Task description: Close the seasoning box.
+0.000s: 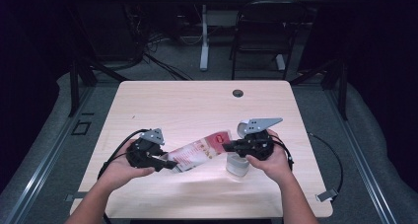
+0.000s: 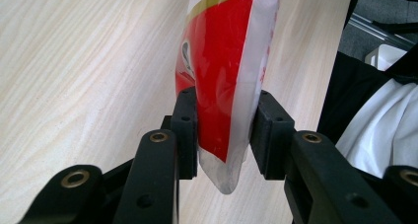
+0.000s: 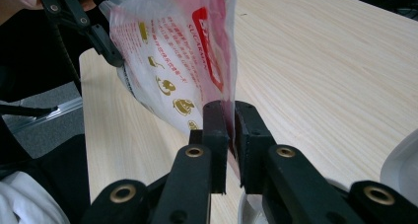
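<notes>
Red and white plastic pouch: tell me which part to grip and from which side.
Grip the red and white plastic pouch at its flat sealed end edges, one from each side, jaws across the thin film. It hangs stretched above the light wooden table, so the ends are thin and reachable. The right gripper already pinches one end; the left gripper brackets the other.

On the red and white plastic pouch (image 3: 172,61) at upper left of my right gripper view, I read "SUGARMAN"; smaller print stays illegible.
</notes>
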{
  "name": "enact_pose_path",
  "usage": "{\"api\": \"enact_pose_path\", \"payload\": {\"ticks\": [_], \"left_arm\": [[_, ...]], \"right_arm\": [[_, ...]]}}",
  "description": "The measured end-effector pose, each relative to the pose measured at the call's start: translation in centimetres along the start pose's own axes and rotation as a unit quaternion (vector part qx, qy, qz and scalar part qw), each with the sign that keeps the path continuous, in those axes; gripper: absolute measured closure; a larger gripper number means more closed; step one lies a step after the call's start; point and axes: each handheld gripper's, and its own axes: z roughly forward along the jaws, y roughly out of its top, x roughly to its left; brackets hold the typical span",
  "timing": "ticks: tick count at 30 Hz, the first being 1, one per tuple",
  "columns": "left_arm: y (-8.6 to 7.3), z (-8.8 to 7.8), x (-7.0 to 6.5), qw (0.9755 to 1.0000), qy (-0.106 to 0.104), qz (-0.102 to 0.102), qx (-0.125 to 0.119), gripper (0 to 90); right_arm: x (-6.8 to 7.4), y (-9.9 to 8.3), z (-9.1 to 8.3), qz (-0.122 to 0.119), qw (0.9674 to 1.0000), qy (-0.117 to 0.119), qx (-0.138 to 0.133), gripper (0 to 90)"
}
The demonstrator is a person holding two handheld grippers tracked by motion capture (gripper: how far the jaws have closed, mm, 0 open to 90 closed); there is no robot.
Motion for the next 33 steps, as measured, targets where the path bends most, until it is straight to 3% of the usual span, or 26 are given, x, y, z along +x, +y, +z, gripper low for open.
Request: {"api": "enact_pose_path", "payload": {"ticks": [33], "left_arm": [[1.7,-2.2,0.3,0.9989,0.006,-0.002,-0.047,70.3]], "right_arm": [[-0.8,-0.8,-0.4,0.020,0.9998,-0.003,-0.002,82.0]]}}
